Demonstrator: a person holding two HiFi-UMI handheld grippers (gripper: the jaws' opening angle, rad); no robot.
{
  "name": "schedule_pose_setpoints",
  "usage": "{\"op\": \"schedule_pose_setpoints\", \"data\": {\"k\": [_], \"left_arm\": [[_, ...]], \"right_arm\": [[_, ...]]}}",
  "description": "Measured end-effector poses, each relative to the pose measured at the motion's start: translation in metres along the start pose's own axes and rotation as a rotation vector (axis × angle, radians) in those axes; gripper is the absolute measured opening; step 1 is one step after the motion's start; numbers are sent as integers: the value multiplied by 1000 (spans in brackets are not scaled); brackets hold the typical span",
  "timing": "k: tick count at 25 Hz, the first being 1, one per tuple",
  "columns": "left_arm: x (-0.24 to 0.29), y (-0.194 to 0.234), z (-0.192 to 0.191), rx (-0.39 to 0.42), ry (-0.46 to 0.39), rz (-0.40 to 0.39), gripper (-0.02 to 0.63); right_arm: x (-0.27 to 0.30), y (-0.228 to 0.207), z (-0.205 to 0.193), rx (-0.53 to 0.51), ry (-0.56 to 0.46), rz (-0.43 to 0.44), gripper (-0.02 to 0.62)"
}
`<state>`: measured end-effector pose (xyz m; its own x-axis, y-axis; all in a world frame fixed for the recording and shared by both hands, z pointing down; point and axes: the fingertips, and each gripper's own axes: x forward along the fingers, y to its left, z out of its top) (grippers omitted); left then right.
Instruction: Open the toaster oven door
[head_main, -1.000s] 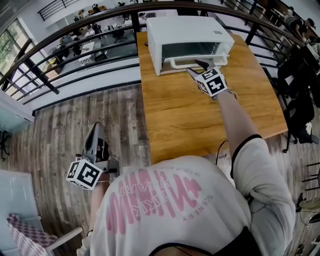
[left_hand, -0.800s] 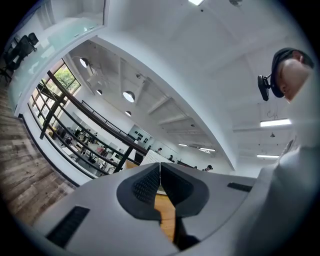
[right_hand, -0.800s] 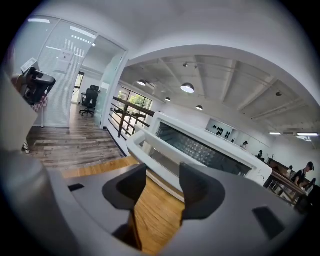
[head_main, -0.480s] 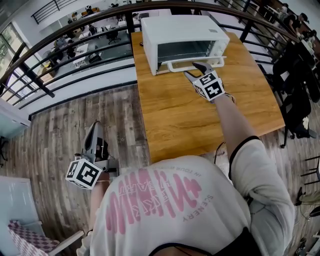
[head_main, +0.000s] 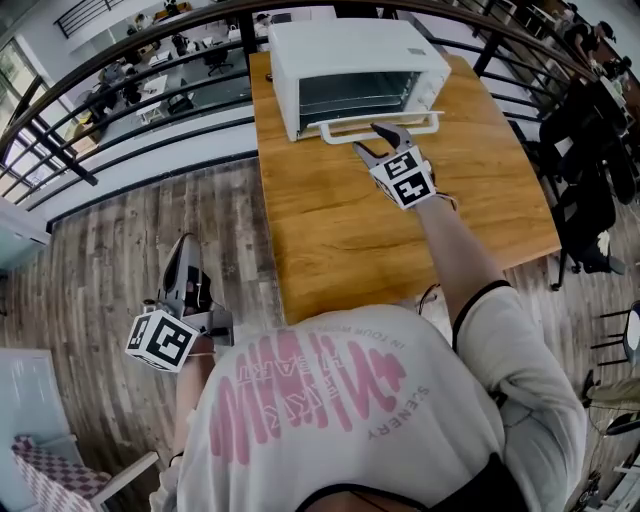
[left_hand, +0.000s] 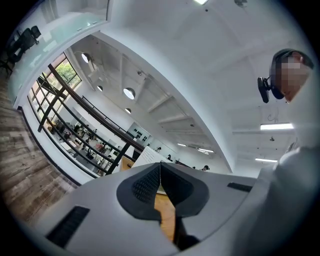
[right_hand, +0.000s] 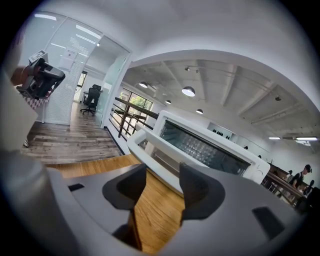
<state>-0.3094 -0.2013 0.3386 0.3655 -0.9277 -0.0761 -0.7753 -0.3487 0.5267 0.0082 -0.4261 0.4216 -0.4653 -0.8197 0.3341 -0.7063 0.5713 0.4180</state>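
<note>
The white toaster oven (head_main: 355, 60) stands at the far end of the wooden table (head_main: 330, 230), close to the railing (head_main: 120, 110), with its glass door (head_main: 355, 95) facing the person. The door's pale handle bar (head_main: 340, 130) runs across the front. The right gripper (head_main: 378, 140) is just at that bar, its jaws moderately apart. In the right gripper view the handle bar (right_hand: 157, 160) crosses beyond the tips of the right gripper (right_hand: 161, 172), and neither pad presses on it, so nothing is held. Whether the door is shut or a little ajar I cannot tell. The bar looks rigid and smooth, so it is probably best taken near its middle, where a pull should swing the door evenly. The door is likely stiff metal and glass, hinged along its lower edge, and should come outward and down. The oven itself looks light and may slide on the smooth tabletop under a sharp tug. Through the glass a wire rack shows, with nothing on it that I can make out. The left gripper (head_main: 183, 250) hangs over the plank floor (head_main: 120, 200) beside the person, well away from the table. In its own view the left gripper (left_hand: 160, 167) has its jaws pressed together on nothing.
</note>
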Motion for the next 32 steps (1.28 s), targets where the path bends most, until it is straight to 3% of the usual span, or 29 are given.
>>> {"op": "schedule_pose_setpoints", "data": {"k": [10,18,32], "left_arm": [[25,-28,-4,2,-24,3,21],[22,-23,-12,-9,-28,59,21],[26,-34,-15,10,-16,74,22]], "right_arm": [[-8,15,-8,-8,-23,6,204],[-12,20,-11,-24,-69,-11,204],[-17,30,-26,-20,-84,2,204]]}}
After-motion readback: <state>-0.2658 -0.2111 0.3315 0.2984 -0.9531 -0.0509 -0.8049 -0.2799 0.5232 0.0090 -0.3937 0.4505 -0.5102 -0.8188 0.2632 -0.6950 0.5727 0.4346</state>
